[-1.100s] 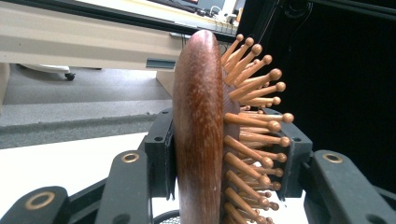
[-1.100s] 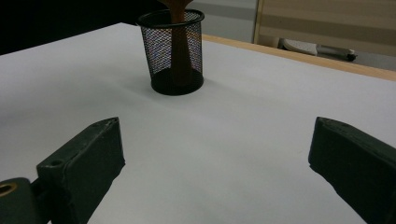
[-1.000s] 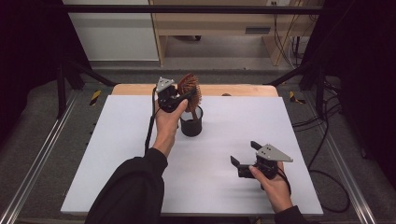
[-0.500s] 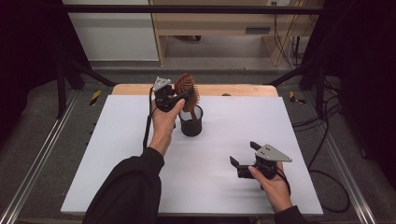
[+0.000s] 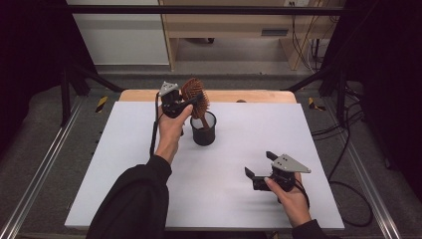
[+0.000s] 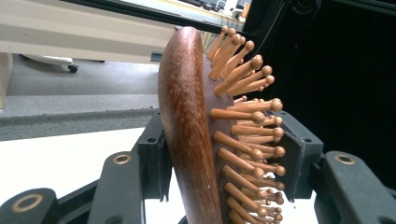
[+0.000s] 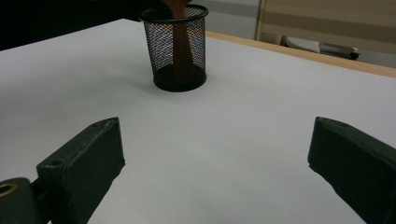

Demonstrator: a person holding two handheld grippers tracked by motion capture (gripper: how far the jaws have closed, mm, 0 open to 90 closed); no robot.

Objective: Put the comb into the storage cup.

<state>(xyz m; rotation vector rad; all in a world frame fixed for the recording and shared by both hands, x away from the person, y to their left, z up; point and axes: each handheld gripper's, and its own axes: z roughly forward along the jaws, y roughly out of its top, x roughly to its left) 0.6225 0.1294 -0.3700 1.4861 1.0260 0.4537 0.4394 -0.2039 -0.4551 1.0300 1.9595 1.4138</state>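
Note:
A wooden paddle hairbrush [image 5: 194, 92] stands upright with its handle [image 7: 182, 51] down in a black mesh cup [image 5: 204, 129] at the far middle of the white table. My left gripper [image 5: 191, 102] reaches its head from the left. In the left gripper view the brush head [image 6: 187, 116] sits between the jaws of the left gripper [image 6: 224, 154]. The wooden back lies by the left pad and the bristle tips just short of the right pad. These jaws have just been opening. My right gripper [image 5: 259, 163] rests near the front right, open and empty, facing the mesh cup [image 7: 180, 46].
The white table top [image 5: 124, 174] ends in a wooden strip [image 5: 259, 95] along its far edge. Metal rails run along both sides of the table. A cable [image 5: 154, 134] trails from the left gripper down beside the forearm.
The left hand has edged slightly to the left at the brush head. The brush still stands in the cup. The right hand has not moved.

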